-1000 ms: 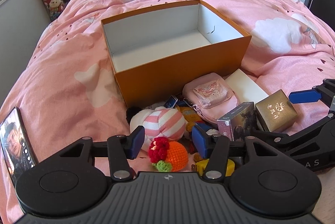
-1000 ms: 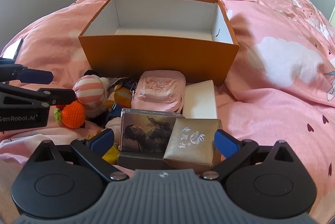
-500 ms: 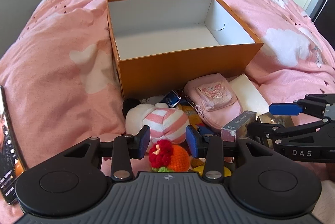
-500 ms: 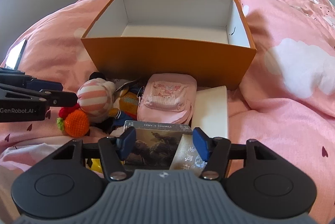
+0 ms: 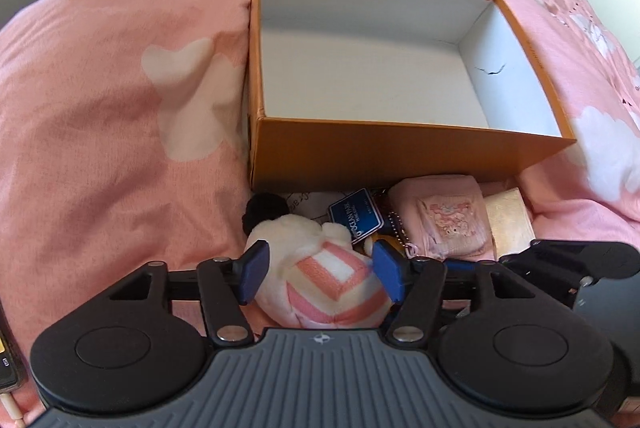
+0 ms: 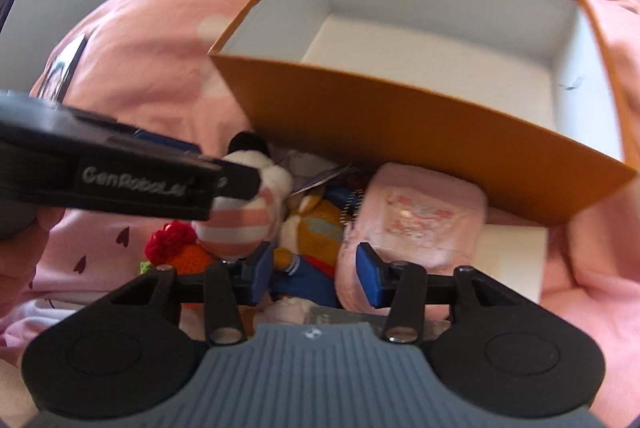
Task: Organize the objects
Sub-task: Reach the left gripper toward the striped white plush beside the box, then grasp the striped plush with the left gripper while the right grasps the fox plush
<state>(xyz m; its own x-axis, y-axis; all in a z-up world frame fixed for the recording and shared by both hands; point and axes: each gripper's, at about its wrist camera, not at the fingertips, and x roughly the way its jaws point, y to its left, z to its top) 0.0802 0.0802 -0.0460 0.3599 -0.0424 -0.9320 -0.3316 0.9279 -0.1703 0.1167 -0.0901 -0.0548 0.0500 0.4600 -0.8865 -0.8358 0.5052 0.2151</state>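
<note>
An empty orange box [image 5: 400,156] with a white inside stands on the pink bed; it also shows in the right wrist view [image 6: 420,116]. In front of it lies a pile of small things. My left gripper [image 5: 318,274] has its blue pads on both sides of a pink-and-white striped plush [image 5: 324,284], touching it. My right gripper [image 6: 316,268] is open over a yellow-and-blue plush doll [image 6: 316,228], beside a pink pouch [image 6: 412,224]. The striped plush also shows in the right wrist view [image 6: 240,224], under the left gripper's finger.
Also in the pile are a blue tag [image 5: 356,216], a pink pouch [image 5: 444,216], a cream flat box [image 5: 508,216] and an orange crochet toy [image 6: 188,256]. A phone [image 6: 66,64] lies on the pink duvet at the left.
Both grippers moved forward and down into the pile. The left one went from the crochet toy to around the striped plush. The right one left the two small boxes behind.
</note>
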